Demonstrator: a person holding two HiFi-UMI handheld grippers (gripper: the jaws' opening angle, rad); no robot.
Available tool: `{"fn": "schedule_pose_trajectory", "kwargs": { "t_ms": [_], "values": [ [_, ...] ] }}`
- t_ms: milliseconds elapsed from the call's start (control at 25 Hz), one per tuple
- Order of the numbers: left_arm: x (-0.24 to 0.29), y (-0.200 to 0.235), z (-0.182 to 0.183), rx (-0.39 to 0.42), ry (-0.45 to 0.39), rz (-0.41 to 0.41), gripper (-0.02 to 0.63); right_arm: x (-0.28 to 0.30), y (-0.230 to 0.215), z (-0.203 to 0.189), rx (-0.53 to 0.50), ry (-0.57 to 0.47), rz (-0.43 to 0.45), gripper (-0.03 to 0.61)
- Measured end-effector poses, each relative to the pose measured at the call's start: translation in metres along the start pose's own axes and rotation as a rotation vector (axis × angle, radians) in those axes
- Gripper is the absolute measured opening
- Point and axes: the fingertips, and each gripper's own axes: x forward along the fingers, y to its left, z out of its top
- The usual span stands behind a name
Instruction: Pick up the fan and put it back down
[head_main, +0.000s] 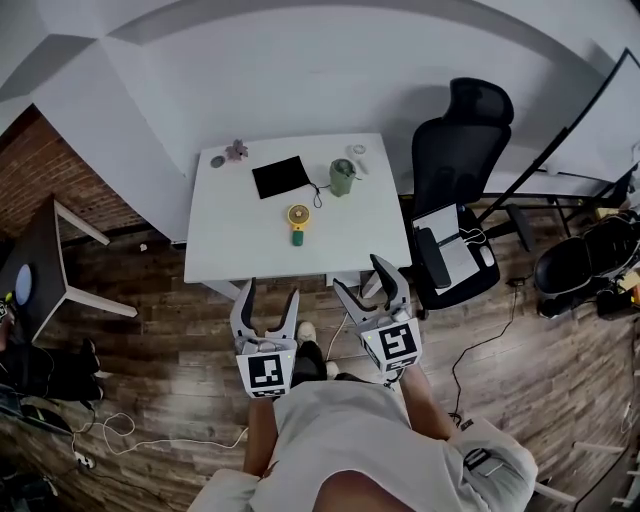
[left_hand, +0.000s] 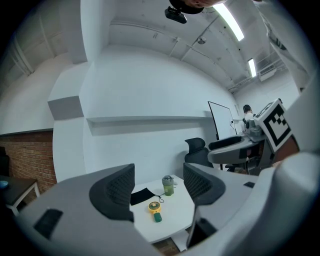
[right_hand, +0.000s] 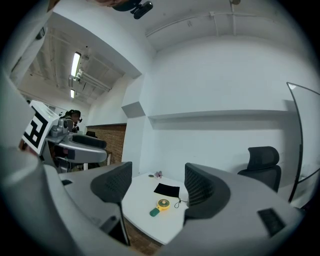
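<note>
A small yellow fan with a green handle lies flat near the middle of the white table. It also shows between the jaws in the left gripper view, as the fan, and in the right gripper view, as the fan. My left gripper and right gripper hang side by side over the wooden floor, short of the table's near edge, pointing level at it. Both stand open with nothing between their fingers. The left gripper and right gripper are well away from the fan.
A green lidded cup and a black pouch lie behind the fan, with small items at the back left. A black office chair stands right of the table, a dark side table at left. Cables trail on the floor.
</note>
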Motion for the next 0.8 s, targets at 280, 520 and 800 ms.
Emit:
{"fn": "schedule_pose_trajectory", "kwargs": {
  "t_ms": [280, 520, 800],
  "values": [
    [0.038, 0.012, -0.003, -0.001, -0.002, -0.015, 0.301, 0.031, -0.022, -0.002, -0.004, 0.004, -0.018, 0.331],
    [0.071, 0.03, -0.005, -0.008, -0.001, -0.03, 0.302, 0.063, -0.036, 0.0, -0.008, 0.013, -0.035, 0.331],
    [0.112, 0.058, -0.01, -0.01, 0.0, -0.061, 0.302, 0.106, -0.05, 0.0, -0.01, 0.026, -0.067, 0.331]
  ]
}}
